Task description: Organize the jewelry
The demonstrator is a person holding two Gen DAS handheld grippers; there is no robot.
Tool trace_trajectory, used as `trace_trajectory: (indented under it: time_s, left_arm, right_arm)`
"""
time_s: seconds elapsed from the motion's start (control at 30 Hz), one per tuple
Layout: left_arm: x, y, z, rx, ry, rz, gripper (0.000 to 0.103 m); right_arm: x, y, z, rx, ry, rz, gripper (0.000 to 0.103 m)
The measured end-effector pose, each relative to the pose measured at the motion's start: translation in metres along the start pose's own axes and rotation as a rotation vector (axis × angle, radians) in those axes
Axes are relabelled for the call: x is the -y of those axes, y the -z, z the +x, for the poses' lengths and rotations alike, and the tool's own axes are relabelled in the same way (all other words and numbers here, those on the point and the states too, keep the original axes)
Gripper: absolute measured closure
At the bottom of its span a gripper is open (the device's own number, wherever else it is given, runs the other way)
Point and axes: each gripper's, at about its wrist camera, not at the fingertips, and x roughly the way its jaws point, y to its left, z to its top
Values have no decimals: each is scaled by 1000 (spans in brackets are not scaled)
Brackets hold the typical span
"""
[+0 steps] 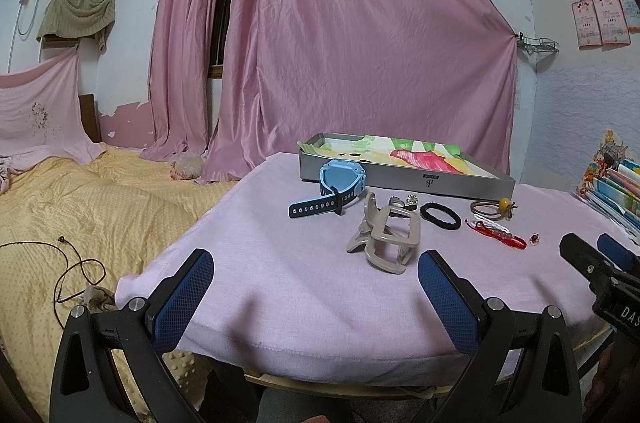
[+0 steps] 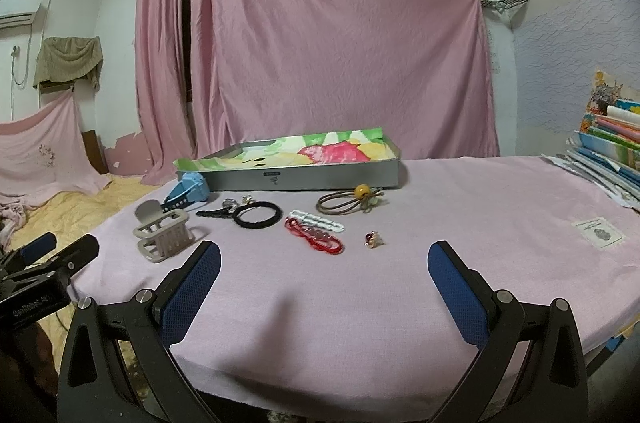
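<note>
A shallow silver tray (image 1: 436, 184) (image 2: 304, 179) lined with colourful paper sits at the back of a pink-covered table. In front of it lie a blue watch (image 1: 332, 183) (image 2: 188, 192), a beige claw clip (image 1: 386, 237) (image 2: 162, 235), a black hair tie (image 1: 440, 216) (image 2: 258, 214), a brown hair tie with a yellow bead (image 1: 494, 206) (image 2: 352, 201), a red cord with a white piece (image 1: 496, 233) (image 2: 316, 231) and a small earring (image 1: 535, 239) (image 2: 374, 240). My left gripper (image 1: 316, 287) hovers open near the front edge, below the clip. My right gripper (image 2: 324, 279) is open too, short of the red cord.
A yellow bedspread (image 1: 80, 215) with a dark cable lies left of the table. Stacked books (image 2: 608, 151) stand at the right edge, with a small card (image 2: 598, 233) on the cloth. Pink curtains (image 1: 340, 43) hang behind.
</note>
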Motion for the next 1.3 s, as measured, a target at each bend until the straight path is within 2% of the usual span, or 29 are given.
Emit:
trace_trajectory:
  time_s: [0.37, 0.67, 0.73, 0.8, 0.93, 1.0, 1.07, 1.27, 1.3]
  left_arm:
    - [8, -15, 15, -12, 57, 41, 0]
    - [27, -21, 45, -99, 116, 65, 1]
    - [30, -22, 54, -127, 118, 61, 1]
    - [31, -23, 62, -155, 122, 53, 1]
    - [32, -25, 77, -222, 151, 26, 1]
    - [32, -25, 84, -247, 162, 17, 1]
    - [33, -25, 89, -275, 176, 14, 7]
    - [42, -26, 103, -343, 189, 46, 22]
    - [42, -26, 105, -353, 191, 48, 26]
  right_arm:
    - [17, -17, 10, 1, 18, -28, 1]
    - [30, -32, 33, -42, -2, -24, 2]
    - [31, -34, 41, -67, 2, -25, 8]
    - [31, -35, 48, -93, 6, -29, 24]
    - [33, -33, 70, -189, 14, -14, 42]
    - [35, -30, 78, -225, 18, -5, 56]
    - [37, -27, 88, -280, 19, 6, 63]
    - [30, -23, 99, -362, 21, -27, 64]
    - [29, -22, 102, -380, 15, -26, 68]
